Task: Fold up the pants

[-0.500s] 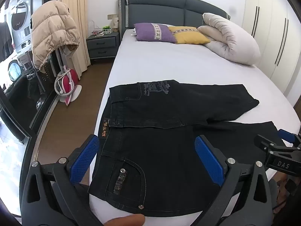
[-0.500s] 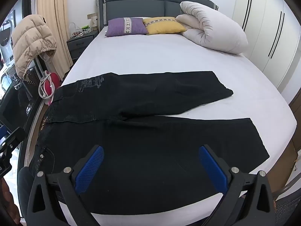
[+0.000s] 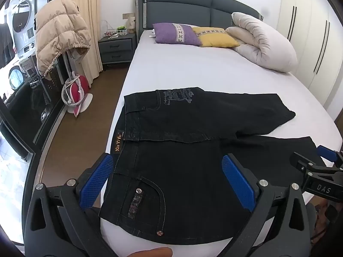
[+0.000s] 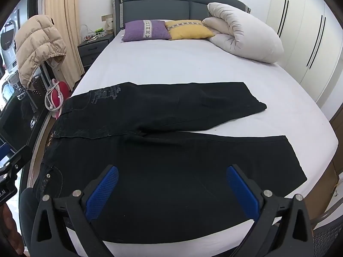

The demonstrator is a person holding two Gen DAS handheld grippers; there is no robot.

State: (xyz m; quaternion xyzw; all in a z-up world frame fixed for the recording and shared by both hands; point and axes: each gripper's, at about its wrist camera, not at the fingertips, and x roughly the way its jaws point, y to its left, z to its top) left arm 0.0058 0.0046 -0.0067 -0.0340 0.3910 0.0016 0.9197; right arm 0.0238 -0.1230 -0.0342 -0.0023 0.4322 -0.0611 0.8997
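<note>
The pants are black with a grey print and a tan waist label. The sheet is white. One pillow is purple, the other yellow, both with patterned bands. Gripper pads are blue.

The left gripper hovers over the waistband end of the pants, its blue-padded fingers spread wide and gripping nothing. The right gripper hovers over the near leg of the pants, its fingers equally wide apart and also empty.
</note>
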